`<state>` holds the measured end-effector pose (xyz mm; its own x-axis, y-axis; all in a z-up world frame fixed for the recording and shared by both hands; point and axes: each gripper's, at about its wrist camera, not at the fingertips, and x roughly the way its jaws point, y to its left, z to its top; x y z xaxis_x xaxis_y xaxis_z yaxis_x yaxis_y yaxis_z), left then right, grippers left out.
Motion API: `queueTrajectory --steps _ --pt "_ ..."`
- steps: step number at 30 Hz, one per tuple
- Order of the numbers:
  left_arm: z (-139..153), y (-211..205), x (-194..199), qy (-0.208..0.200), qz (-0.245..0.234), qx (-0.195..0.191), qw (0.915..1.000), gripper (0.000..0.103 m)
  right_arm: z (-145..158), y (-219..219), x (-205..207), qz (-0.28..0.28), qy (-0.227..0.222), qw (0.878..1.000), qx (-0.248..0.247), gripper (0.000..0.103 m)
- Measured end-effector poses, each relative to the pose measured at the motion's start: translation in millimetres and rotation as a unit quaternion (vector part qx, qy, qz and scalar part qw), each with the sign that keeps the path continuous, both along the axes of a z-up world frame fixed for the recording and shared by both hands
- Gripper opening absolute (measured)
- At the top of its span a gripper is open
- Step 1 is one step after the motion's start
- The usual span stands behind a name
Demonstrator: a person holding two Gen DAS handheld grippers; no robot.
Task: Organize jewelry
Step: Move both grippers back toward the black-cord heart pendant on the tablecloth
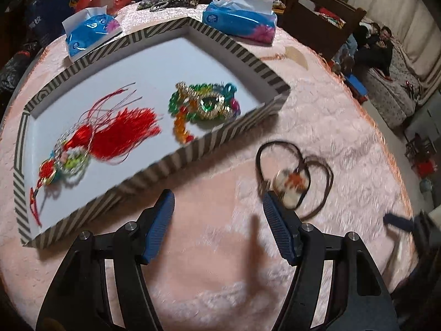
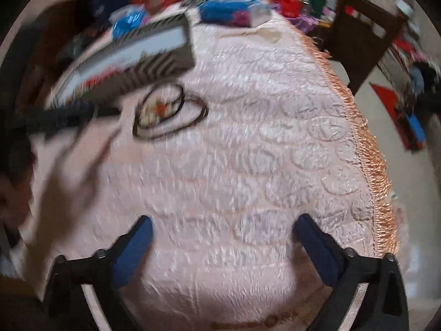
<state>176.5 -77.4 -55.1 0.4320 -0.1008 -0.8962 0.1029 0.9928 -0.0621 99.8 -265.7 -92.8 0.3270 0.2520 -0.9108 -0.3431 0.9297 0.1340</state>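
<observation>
A big counter (image 1: 317, 127) with a fuzzy pink cloth fills most of both views. On it sits a wide, flat box (image 1: 209, 135) with striped sides and a white floor. Two pieces of jewelry already lie inside the box: a red tassel charm (image 1: 110, 135) on the left part of the floor, and a bright beaded necklace (image 1: 204, 104) with green stones to its right, well apart from the tassel. So part of the tidying looks done. One piece is still out on the cloth — a dark cord necklace (image 1: 295, 176) with a pale pendant, lying in loose loops just beside the box's near wall. It probably needs to go in the box next. The left tool (image 1: 217, 207) has its two blue fingers apart with nothing between them, and one finger's tip sits right by the cord necklace; the blur hides whether they touch. The right tool (image 2: 223, 231) is spread wide and empty too, above bare cloth, with the cord necklace well ahead of it. The views are blurry, so small things are hard to make out.
</observation>
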Motion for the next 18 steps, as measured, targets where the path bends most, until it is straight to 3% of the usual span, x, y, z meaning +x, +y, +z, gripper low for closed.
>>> queueTrajectory --steps 1,7,12,14,17,18 --pt "-0.3 -1.3 1.6 0.000 -0.001 -0.002 1.0000 0.067 -1.8 5.9 -4.5 0.017 -0.010 1.000 -0.023 0.103" --pt "-13.7 -13.3 0.4 0.002 -0.005 0.028 0.9996 0.069 3.2 3.0 -6.8 0.025 -0.009 1.000 -0.016 0.103" --pt "-13.2 -5.5 -6.6 0.007 0.008 0.028 0.9995 0.066 3.1 -0.5 -10.6 0.032 -0.005 0.999 -0.015 0.103" --pt "-12.6 1.0 -19.1 0.006 0.008 0.038 0.9992 0.048 1.3 -0.4 -10.6 0.029 0.008 1.000 0.003 0.103" --pt "-9.7 17.0 -39.6 0.014 0.013 0.035 0.9992 0.033 13.3 -10.4 3.2 0.010 -0.010 0.998 0.065 0.100" --pt "-8.8 24.5 -47.9 0.017 0.018 0.033 0.9991 0.033 20.4 -9.7 8.9 0.007 -0.023 0.996 0.082 0.097"
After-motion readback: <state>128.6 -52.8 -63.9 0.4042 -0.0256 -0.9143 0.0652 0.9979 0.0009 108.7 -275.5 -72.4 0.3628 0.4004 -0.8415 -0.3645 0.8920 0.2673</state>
